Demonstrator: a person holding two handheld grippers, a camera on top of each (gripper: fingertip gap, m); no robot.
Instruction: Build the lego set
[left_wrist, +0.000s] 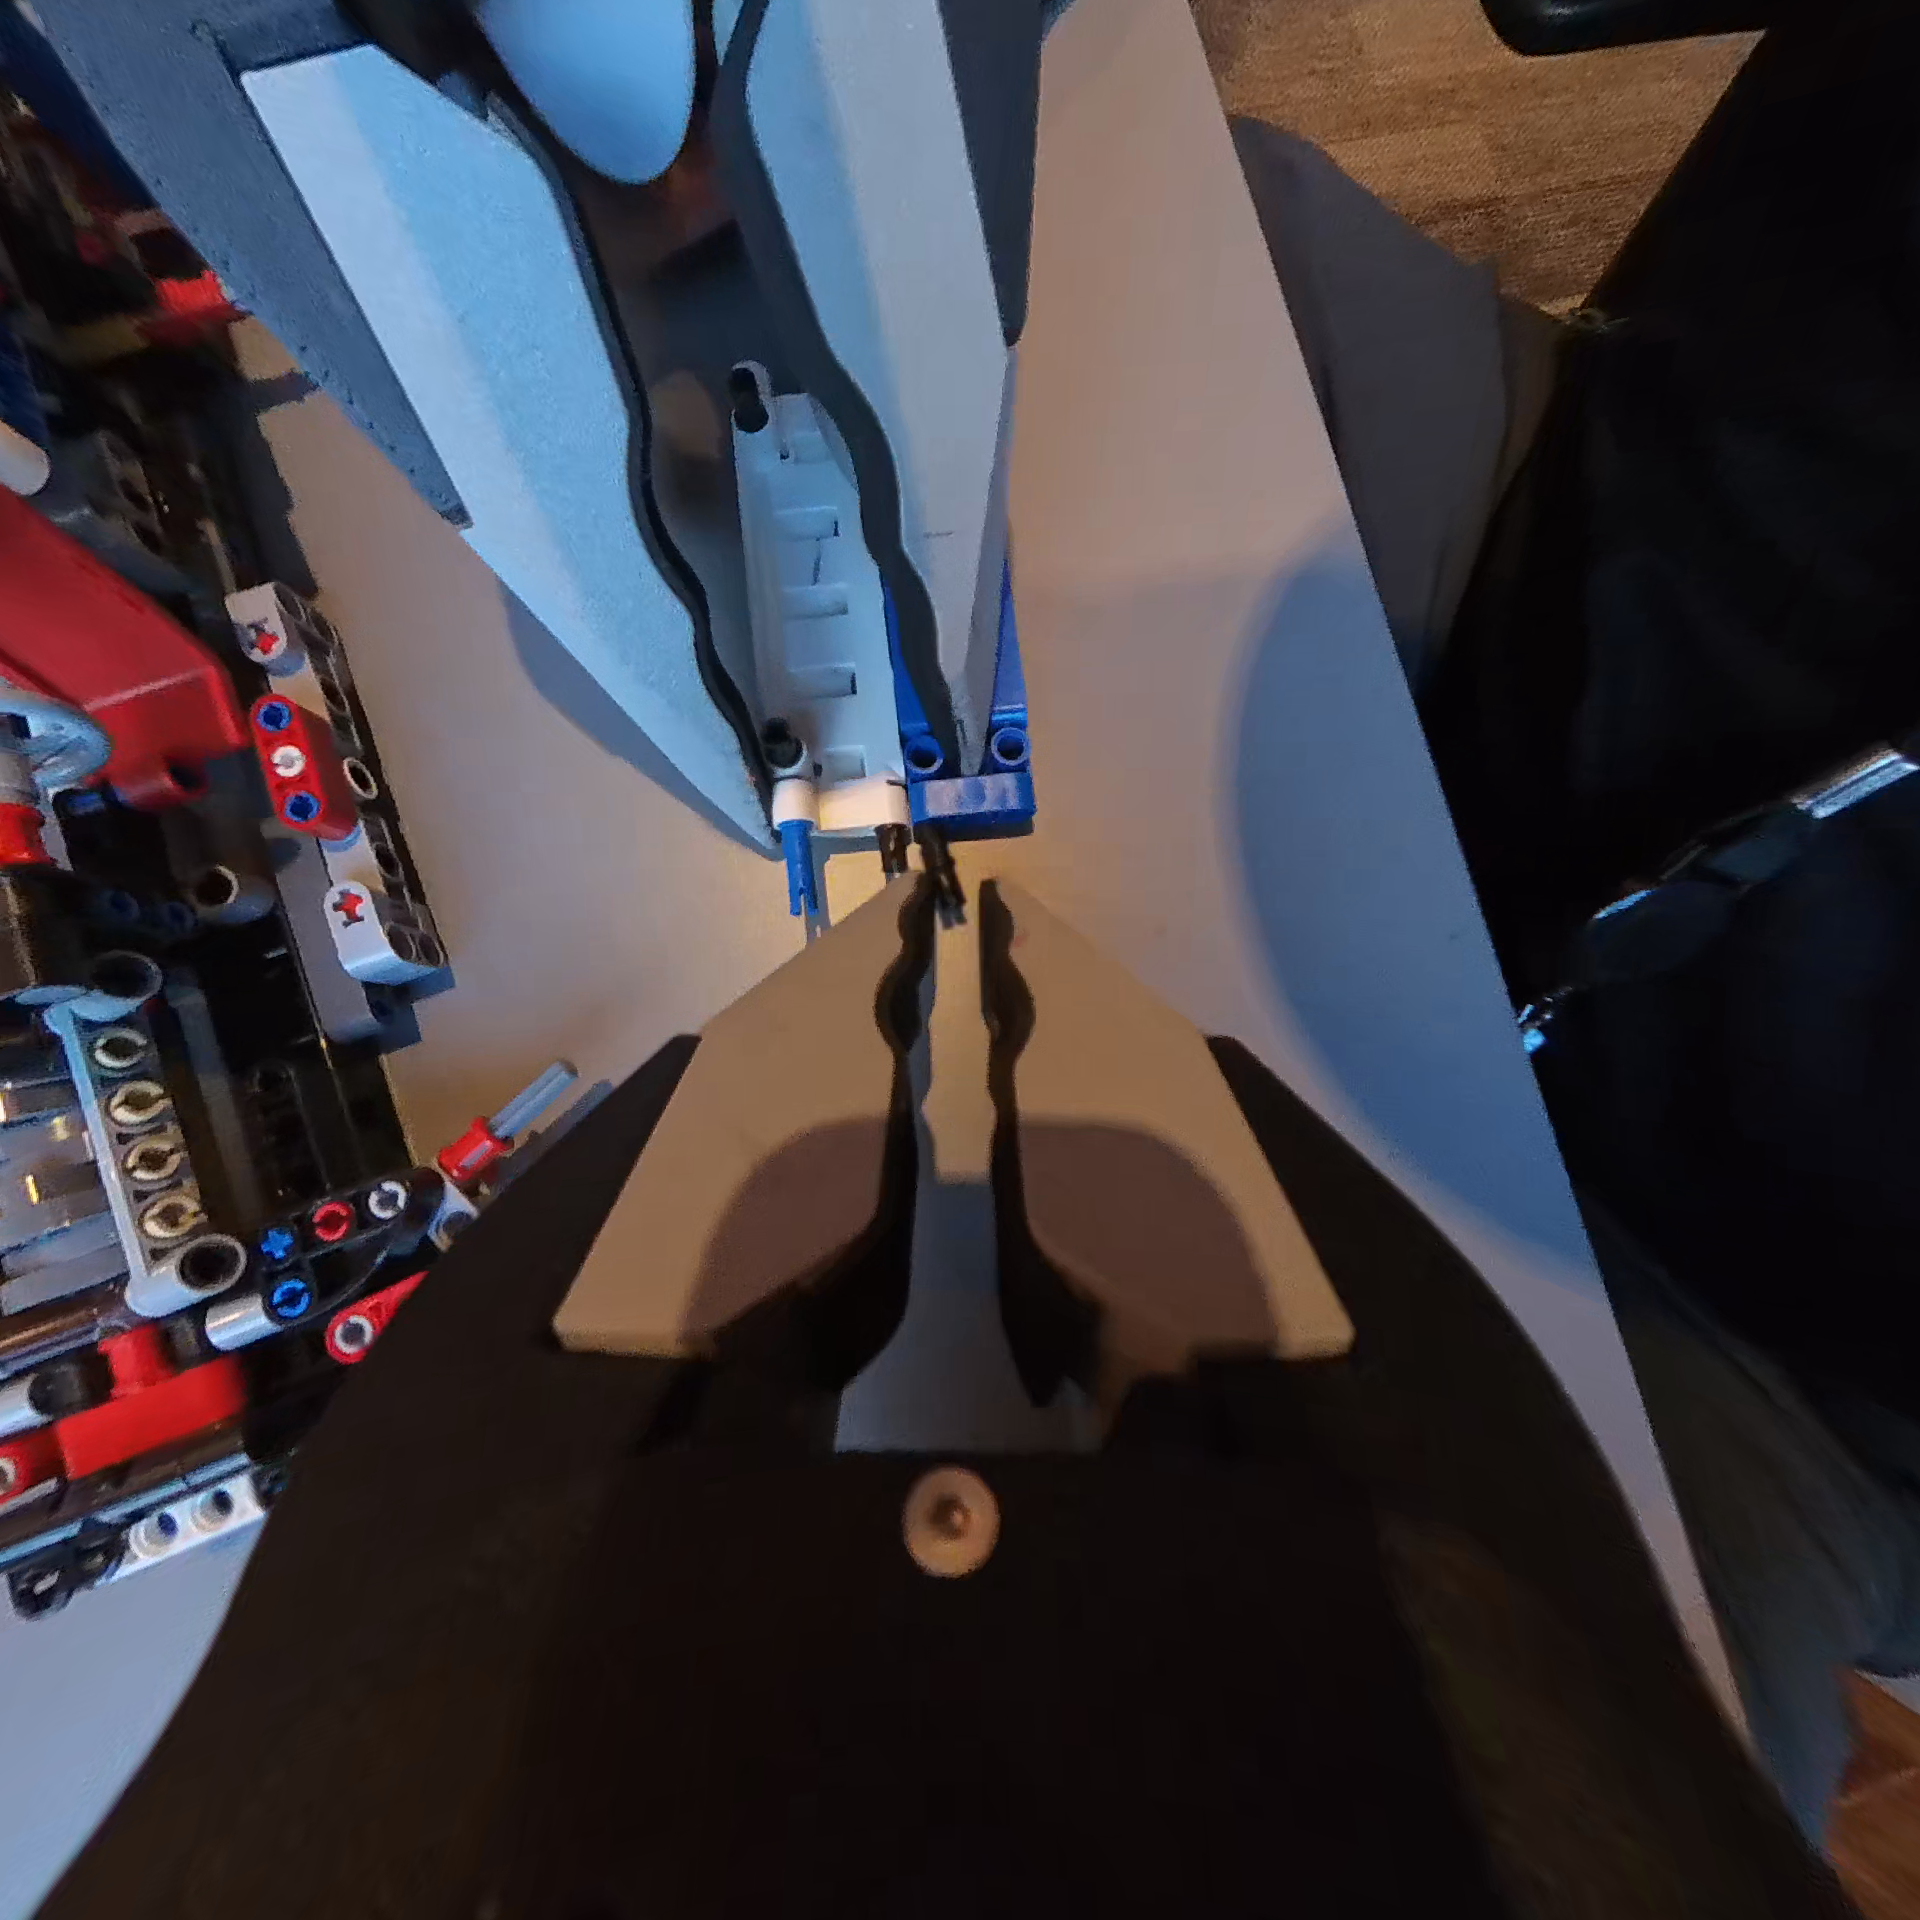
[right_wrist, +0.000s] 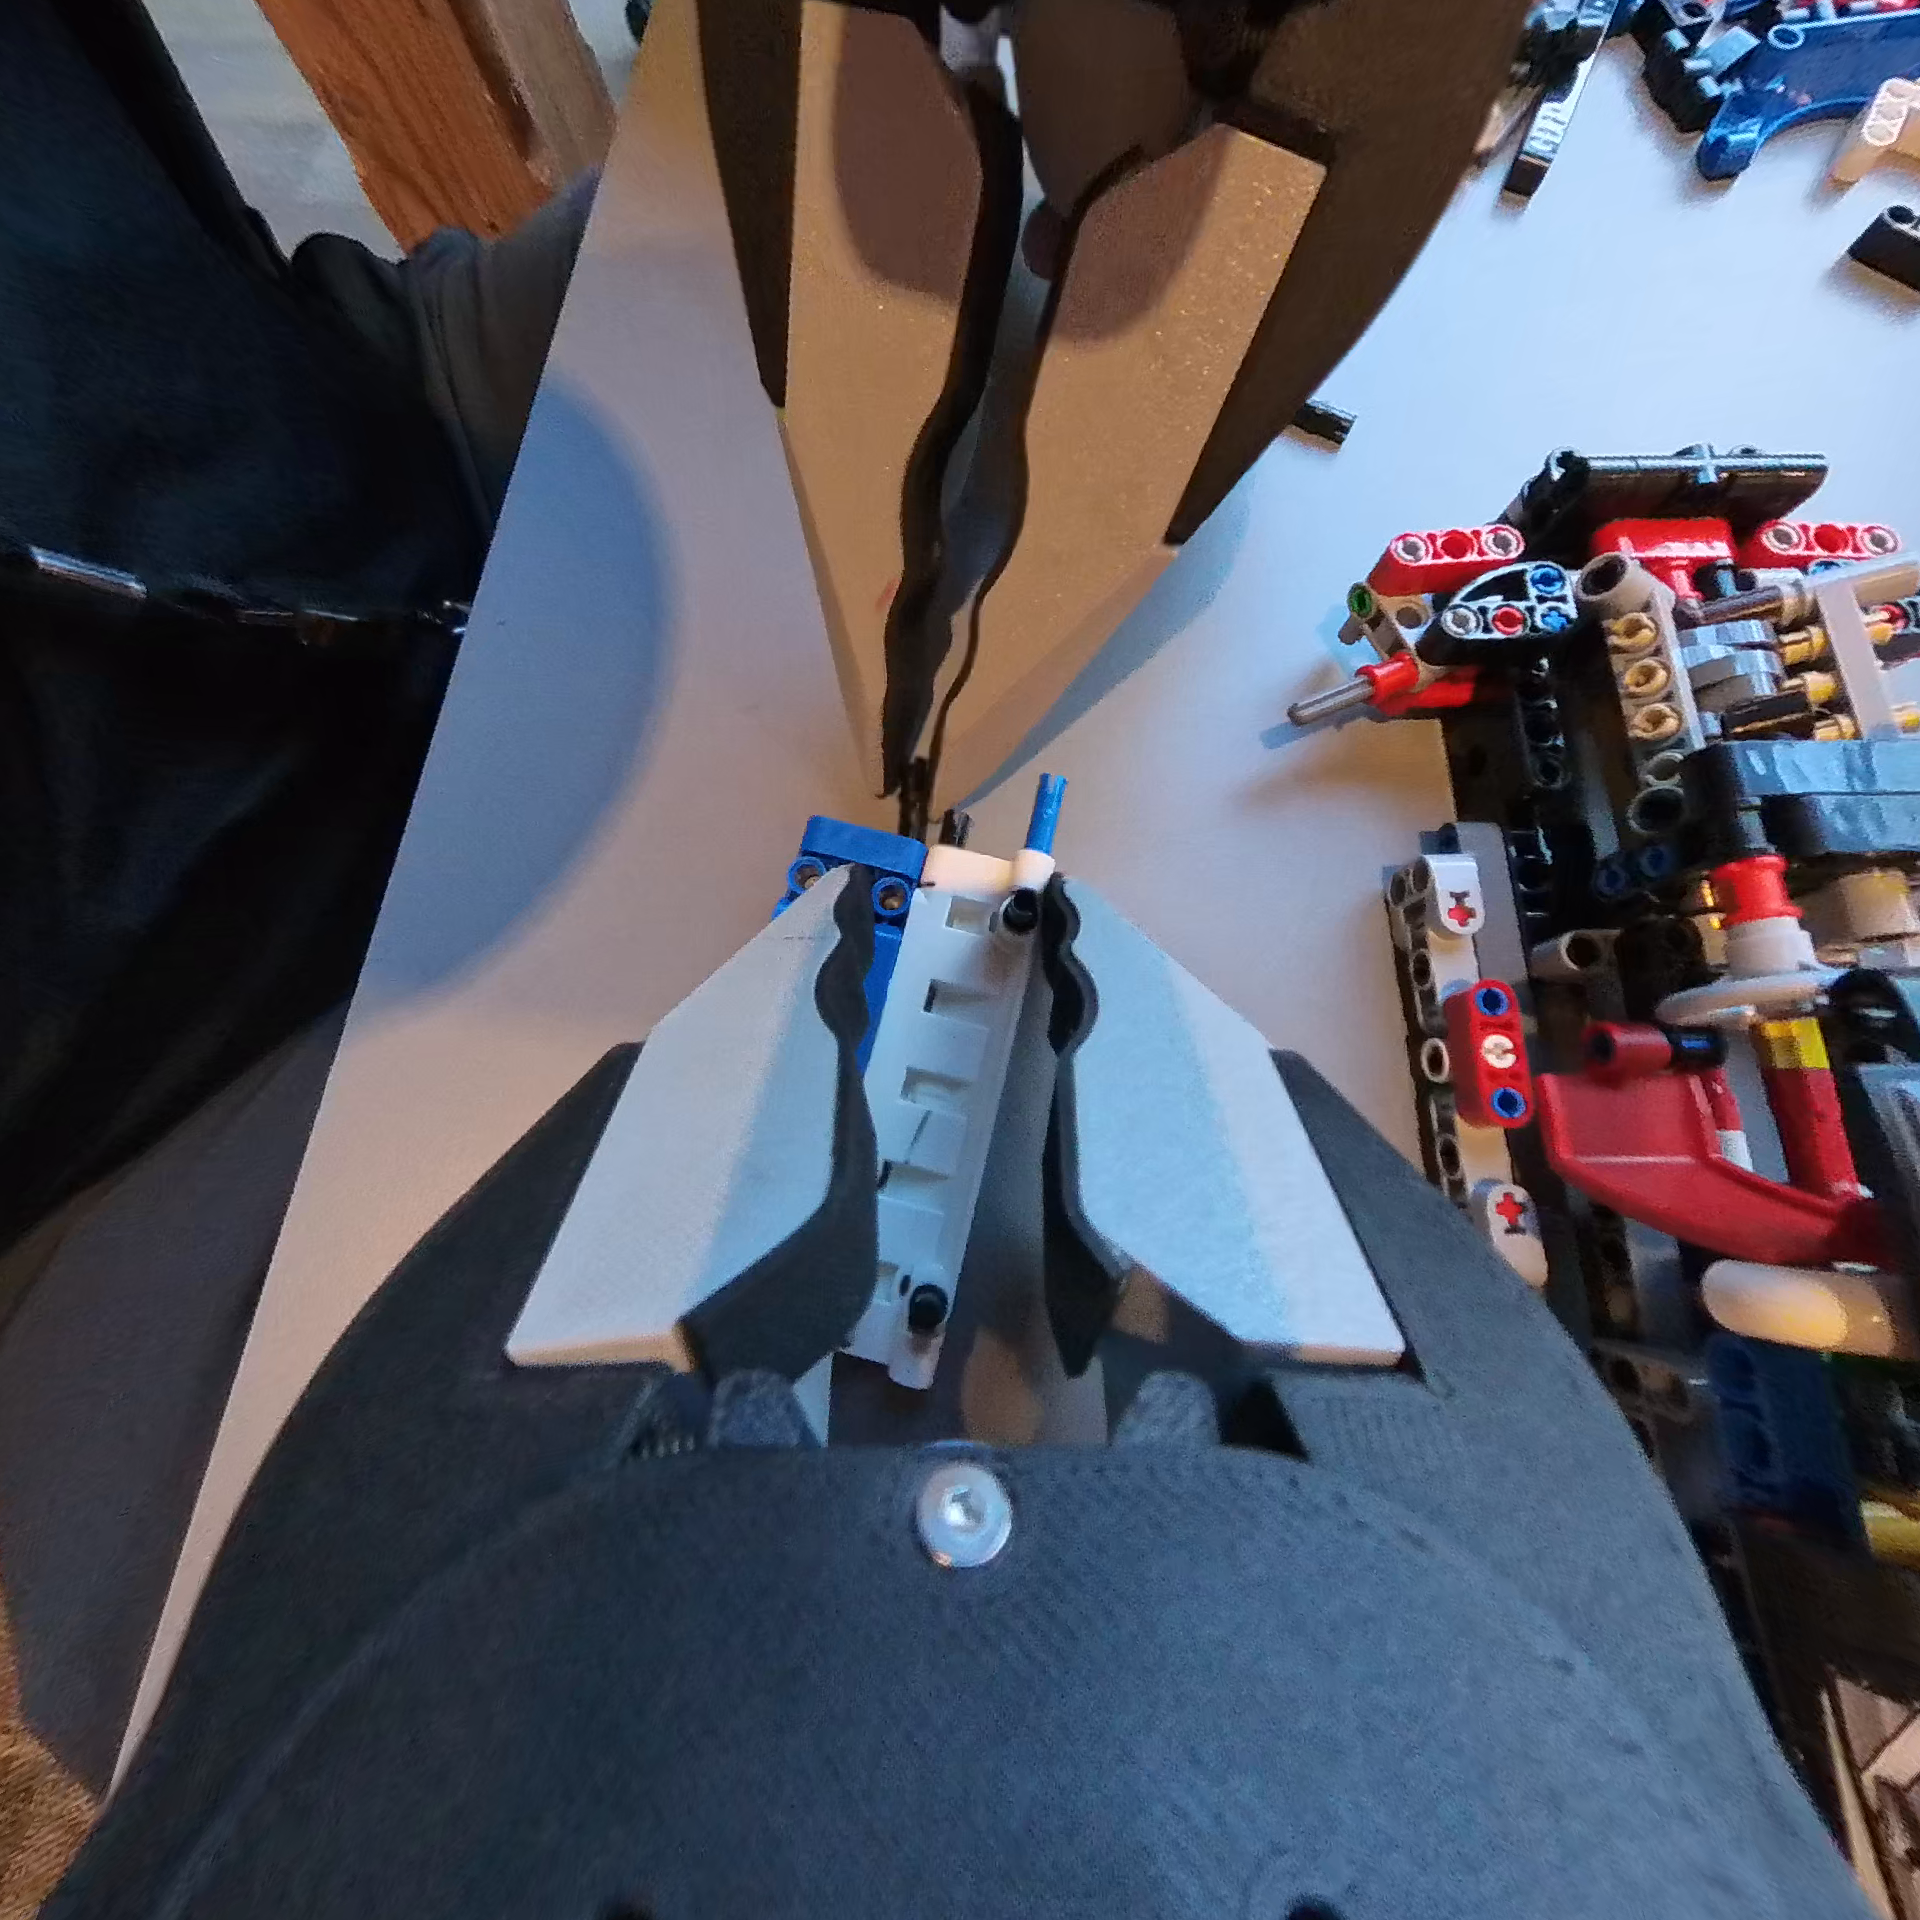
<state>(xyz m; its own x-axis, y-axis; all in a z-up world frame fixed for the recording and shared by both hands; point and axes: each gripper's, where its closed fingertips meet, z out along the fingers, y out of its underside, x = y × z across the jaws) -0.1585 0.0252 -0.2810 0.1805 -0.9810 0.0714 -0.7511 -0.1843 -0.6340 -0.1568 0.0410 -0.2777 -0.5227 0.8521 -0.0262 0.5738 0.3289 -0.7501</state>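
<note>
Right now the step in hand looks like pinning: a small black pin (left_wrist: 945, 883) is pinched at the very tips of the left gripper (left_wrist: 951, 894), its fingers clenched on it, and its free end touches or just enters the near edge of the blue panel (left_wrist: 971, 795). That blue panel sits joined beside a white slotted panel (right_wrist: 951, 1049), and the right gripper (right_wrist: 951, 935) grasps this two-panel piece between its fingers, held above the pale bench (right_wrist: 1299, 831). A blue axle pin (right_wrist: 1042, 810) sticks out of the white panel's far end, at one o'clock from the blue panel in the right wrist view. Well apart at three o'clock there stands the half-built red and black chassis (right_wrist: 1662, 883). Next, I judge, the black pin needs a straight push along its own axis into the hole while the right gripper braces against it
</note>
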